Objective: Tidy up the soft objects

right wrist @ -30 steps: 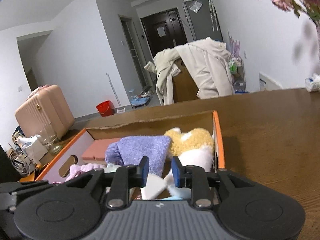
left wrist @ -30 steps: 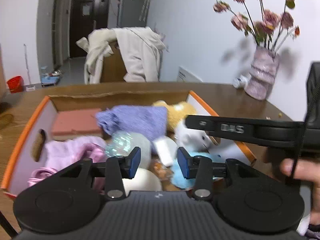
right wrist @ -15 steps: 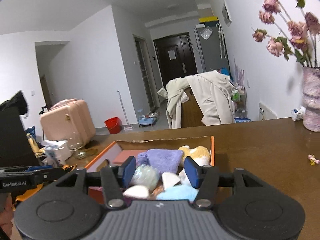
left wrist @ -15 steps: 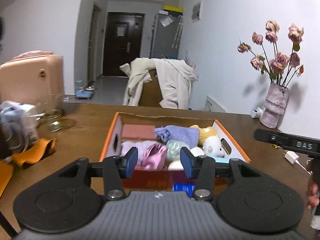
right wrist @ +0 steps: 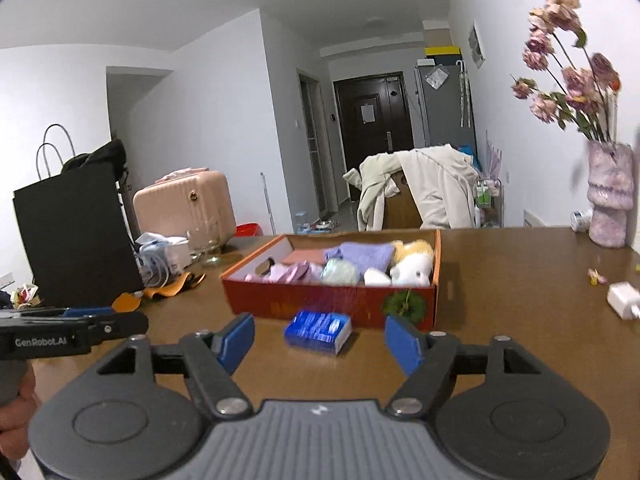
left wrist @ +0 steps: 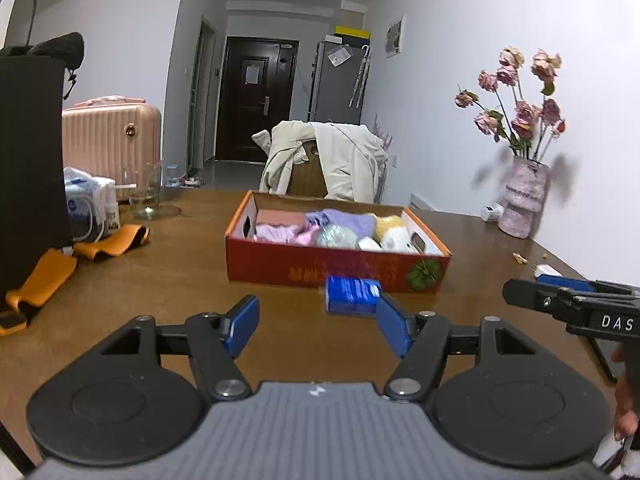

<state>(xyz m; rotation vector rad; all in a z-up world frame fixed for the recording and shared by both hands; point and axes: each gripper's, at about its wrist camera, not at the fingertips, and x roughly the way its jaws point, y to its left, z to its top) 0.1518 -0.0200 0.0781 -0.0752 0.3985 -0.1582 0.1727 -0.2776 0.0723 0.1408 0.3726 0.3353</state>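
An orange cardboard box [left wrist: 320, 270] [right wrist: 320, 300] stands on the brown table, packed with soft things: a purple knit cloth [left wrist: 348, 220] [right wrist: 360, 256], pink cloth [left wrist: 280, 234], a yellow and white plush toy [left wrist: 394, 234] [right wrist: 414, 266] and a pale ball [right wrist: 340, 272]. A small blue packet [left wrist: 351, 296] [right wrist: 318, 332] lies on the table just in front of the box. My left gripper [left wrist: 318, 326] and my right gripper [right wrist: 320, 340] hover well back from the box, jaws opening, nothing between them. The right gripper's body [left wrist: 572, 308] shows at the left wrist view's right edge.
A vase of dried pink flowers [left wrist: 524, 204] [right wrist: 608, 200] stands at the table's far right, a white charger [right wrist: 624, 300] near it. At the left are a black bag [right wrist: 76, 236], a glass [left wrist: 144, 196], orange fabric [left wrist: 108, 244] and a pink suitcase [left wrist: 112, 140]. A chair draped with a cream coat [left wrist: 324, 160] is behind.
Both grippers have pulled back from right over the box to well in front of it. Their jaws have spread wider. The blue packet has come into view.
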